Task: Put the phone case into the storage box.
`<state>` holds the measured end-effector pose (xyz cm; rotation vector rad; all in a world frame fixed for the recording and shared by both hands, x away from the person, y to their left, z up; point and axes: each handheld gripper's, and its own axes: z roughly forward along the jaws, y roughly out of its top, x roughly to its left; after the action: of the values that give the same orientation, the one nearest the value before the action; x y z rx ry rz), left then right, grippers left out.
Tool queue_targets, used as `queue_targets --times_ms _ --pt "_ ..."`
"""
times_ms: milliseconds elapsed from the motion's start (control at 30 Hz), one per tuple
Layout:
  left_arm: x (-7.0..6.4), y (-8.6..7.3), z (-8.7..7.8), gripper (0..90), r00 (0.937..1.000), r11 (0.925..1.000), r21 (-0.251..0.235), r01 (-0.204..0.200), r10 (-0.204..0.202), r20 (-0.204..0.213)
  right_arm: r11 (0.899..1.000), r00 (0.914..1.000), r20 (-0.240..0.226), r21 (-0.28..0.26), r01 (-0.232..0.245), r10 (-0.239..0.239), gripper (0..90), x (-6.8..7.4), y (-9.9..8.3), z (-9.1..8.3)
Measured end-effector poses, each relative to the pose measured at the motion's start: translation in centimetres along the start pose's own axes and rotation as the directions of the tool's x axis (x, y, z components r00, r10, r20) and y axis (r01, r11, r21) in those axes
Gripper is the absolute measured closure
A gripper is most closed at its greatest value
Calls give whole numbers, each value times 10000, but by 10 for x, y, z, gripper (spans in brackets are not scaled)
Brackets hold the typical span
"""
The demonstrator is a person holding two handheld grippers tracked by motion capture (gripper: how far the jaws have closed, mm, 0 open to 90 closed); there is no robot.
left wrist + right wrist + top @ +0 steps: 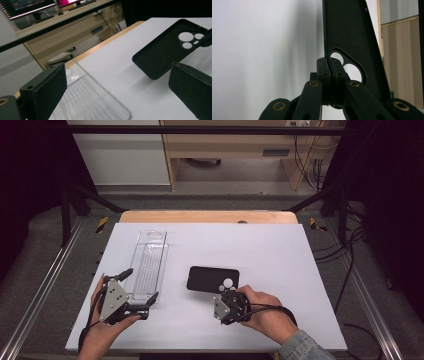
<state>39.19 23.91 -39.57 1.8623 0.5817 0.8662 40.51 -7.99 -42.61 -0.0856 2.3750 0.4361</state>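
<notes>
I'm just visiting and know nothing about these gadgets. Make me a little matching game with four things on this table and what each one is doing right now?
Things:
1. left gripper
2. right gripper
3. black phone case
4. clear plastic tray

States:
a. pinched at its camera-hole corner and tilted up off the table
b. jaws wide apart around one end of something see-through
c. lying flat on the white table, lengthwise away from the person
d. jaws closed on a thin dark edge

Pairs: 1-b, 2-d, 3-a, 4-c
</notes>
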Motion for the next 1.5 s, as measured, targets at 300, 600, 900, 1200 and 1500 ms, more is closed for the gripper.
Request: queue_targets --times_ms 300,600,900,1200,1500 --pt "-8 19 21 25 9993 9995 198 -264 259 255 10000 10000 42 44 24 -25 876 1 -1 3" --pt "-3 37 40 29 9938 9926 724 -973 930 602 9996 9996 161 -137 233 -230 876 9 -1 -1" --pt "-1 48 67 32 9809 9760 1299 -1749 1613 1085 9998 9994 268 -75 205 -203 876 9 -4 -3" --pt "-3 50 80 32 9771 9685 1675 -1845 1625 1372 9995 9989 356 -68 303 -301 876 9 -4 -5" --pt "-2 52 96 36 9694 9596 1849 -2122 1827 1640 9990 9978 490 -60 441 -438 876 10 -6 -5"
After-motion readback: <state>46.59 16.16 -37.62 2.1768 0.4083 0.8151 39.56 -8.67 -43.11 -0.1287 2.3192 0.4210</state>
